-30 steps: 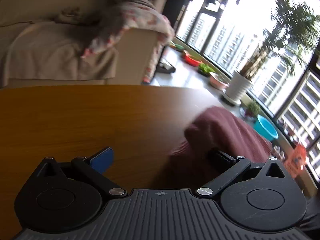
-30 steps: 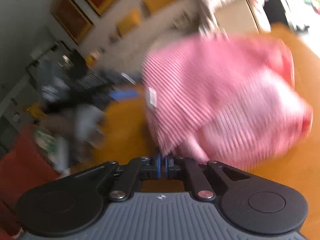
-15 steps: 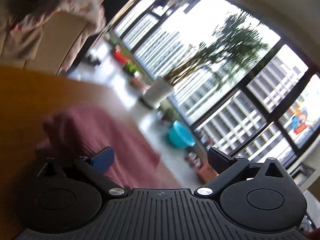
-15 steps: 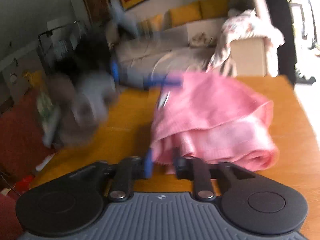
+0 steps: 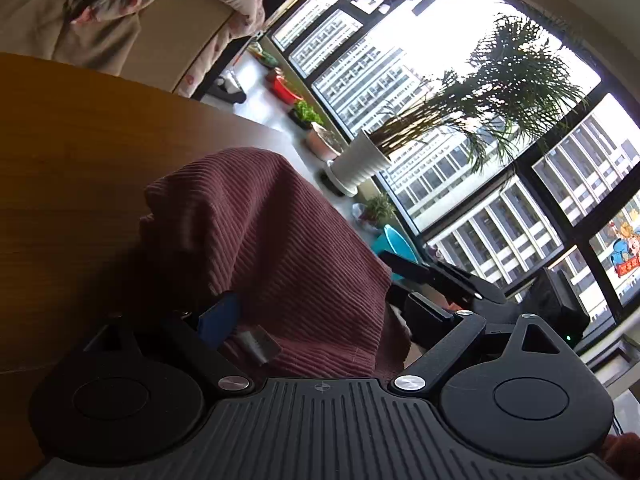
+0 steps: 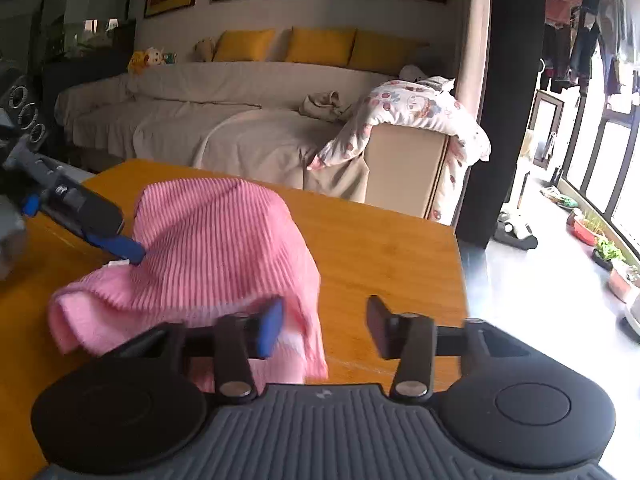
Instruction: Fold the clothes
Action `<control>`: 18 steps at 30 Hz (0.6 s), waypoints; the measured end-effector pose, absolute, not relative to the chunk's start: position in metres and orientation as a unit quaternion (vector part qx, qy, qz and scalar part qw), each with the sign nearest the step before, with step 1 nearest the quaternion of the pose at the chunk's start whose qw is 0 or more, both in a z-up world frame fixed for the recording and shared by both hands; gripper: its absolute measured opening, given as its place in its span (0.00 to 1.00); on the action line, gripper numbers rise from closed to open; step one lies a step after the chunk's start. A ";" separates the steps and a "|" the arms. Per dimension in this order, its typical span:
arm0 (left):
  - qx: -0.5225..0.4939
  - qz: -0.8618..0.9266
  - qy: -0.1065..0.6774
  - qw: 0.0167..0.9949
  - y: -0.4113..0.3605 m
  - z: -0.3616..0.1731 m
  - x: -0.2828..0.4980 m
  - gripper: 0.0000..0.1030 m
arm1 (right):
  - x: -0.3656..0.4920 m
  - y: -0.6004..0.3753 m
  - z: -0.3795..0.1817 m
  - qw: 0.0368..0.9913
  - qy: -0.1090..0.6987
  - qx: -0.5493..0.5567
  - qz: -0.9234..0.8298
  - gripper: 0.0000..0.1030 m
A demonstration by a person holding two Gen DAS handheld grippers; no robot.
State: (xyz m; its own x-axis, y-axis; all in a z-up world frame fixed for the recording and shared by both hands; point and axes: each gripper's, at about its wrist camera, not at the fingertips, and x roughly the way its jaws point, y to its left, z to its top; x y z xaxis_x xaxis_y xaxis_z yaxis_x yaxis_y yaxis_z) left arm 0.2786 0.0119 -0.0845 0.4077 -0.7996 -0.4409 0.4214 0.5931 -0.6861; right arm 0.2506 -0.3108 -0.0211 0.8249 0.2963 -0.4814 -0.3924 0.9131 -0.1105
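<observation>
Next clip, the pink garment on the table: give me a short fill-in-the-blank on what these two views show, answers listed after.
1. The ribbed garment is ______ in colour.
2. It lies on a ______ table.
3. Behind the table, the sofa has ______ cushions along its back.
4. In the left wrist view, a palm in a ______ pot stands by the window.

Missing words: pink; wooden; yellow; white
</observation>
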 end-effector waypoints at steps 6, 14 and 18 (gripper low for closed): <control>-0.247 -0.378 0.392 0.802 0.013 -0.086 0.279 0.91 | 0.242 -0.289 0.010 0.954 0.176 -0.073 0.230 0.02; -0.269 -0.369 0.381 0.804 0.029 -0.083 0.280 0.92 | 0.191 -0.260 -0.040 0.928 0.252 -0.083 0.263 0.02; -0.259 -0.361 0.358 0.821 0.035 -0.062 0.275 0.95 | 0.171 -0.255 -0.045 0.923 0.253 -0.115 0.266 0.02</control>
